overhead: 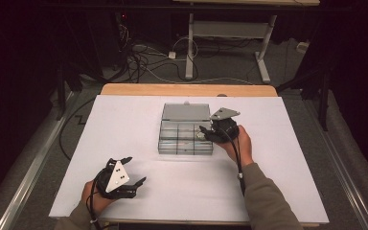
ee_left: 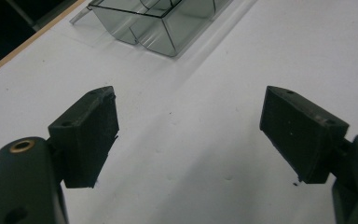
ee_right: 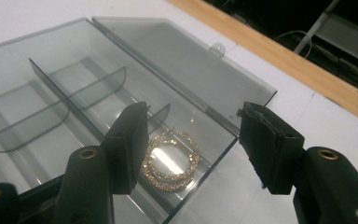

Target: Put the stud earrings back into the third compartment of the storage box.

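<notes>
The clear compartment box point(overhead: 186, 136) sits near the middle of the desk point(overhead: 124, 120), a little towards its far edge, with its lid point(overhead: 185, 112) thrown back flat towards that far edge; its long axis runs side to side, parallel to the desk's near and far edges, and the dividers split it into rows of small cells. The right gripper point(overhead: 205, 133) hangs over the box's right-hand end, jaws apart and clamped on nothing. The right gripper view brings out what the high view leaves too small to read: a pair of gold hoop earrings point(ee_right: 171, 160) lies flat on the floor of an end cell, one ring overlapping the other, close to the box's corner and between the two black jaws, whose pads stand clear of them on either side; it also shows the small tab point(ee_right: 217, 47) on the lid's free edge and the wooden strip point(ee_right: 279, 51) along the desk's far edge. The left gripper point(overhead: 135, 170) rests near the desk's near left corner, well apart from the box, its jaws spread wide with nothing between them. The left gripper view looks across bare white surface to a corner of the box point(ee_left: 161, 21), which the high view places ahead and to the right of it
</notes>
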The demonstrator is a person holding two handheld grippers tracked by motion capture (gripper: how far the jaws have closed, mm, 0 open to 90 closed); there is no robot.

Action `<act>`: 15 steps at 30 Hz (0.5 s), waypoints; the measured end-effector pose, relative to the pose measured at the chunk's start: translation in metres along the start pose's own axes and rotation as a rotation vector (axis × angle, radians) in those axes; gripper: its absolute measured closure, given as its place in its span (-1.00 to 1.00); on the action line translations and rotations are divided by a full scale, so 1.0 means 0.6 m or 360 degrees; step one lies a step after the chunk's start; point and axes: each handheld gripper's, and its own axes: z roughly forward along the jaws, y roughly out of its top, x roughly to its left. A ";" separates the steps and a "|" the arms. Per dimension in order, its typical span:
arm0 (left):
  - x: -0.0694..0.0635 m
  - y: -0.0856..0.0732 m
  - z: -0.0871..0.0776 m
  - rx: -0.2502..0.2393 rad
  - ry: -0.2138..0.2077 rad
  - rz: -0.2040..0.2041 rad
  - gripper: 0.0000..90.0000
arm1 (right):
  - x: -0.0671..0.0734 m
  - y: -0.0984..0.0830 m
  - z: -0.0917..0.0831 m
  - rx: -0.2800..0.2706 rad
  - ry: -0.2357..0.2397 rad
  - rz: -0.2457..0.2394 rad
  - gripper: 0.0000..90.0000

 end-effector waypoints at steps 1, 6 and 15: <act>0.000 0.000 0.000 0.0001 -0.0001 0.0002 -0.60 | -0.001 -0.001 -0.005 -0.0025 -0.0004 0.0004 -0.06; -0.001 0.000 0.001 0.0005 0.0000 0.0005 -0.60 | -0.003 -0.005 -0.030 -0.0120 -0.0027 0.0026 -0.13; -0.001 0.000 0.002 0.0015 0.0004 0.0013 -0.60 | 0.002 -0.019 -0.065 -0.0245 -0.0040 0.0043 -0.20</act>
